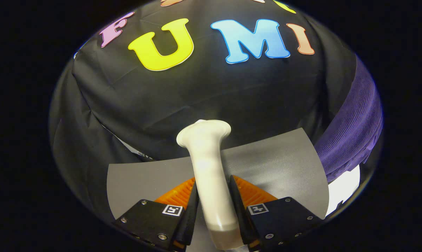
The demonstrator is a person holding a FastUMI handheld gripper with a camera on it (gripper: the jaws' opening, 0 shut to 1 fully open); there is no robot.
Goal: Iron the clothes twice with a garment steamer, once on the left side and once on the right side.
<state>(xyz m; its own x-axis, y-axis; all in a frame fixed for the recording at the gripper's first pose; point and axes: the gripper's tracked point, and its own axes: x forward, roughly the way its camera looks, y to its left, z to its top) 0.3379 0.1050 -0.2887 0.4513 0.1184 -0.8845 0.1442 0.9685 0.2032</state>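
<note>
Two fingers of the tongs (213,204) are clamped on the handle of the garment steamer (208,168), one pressing each side of its pale, slender shaft. From where I stand the steamer runs straight out between them, and its flared head sits well beyond the fingertips, raised above a grey mat (284,164) that lies under and ahead of the tongs.

Off to the right of the tongs, past the mat's far corner, hangs a purple ribbed garment (354,126). That looks like the clothing to be ironed. The steamer's head is well apart from it and not yet turned its way, so I judge that neither the left pass nor the right pass is under way at this instant. A white patch (347,187) shows below the cloth; I cannot tell what it is.

What could go wrong from here? The handle is smooth and rounded, and the fingers grip it low down, far from the head. Swinging it round toward the fabric could let it twist or slide in the grip. If the head turns, its face would meet the cloth askew. Pressing too hard could push the hanging cloth aside instead of smoothing it. Working at the garment's edge, a stroke might also miss one side altogether.
</note>
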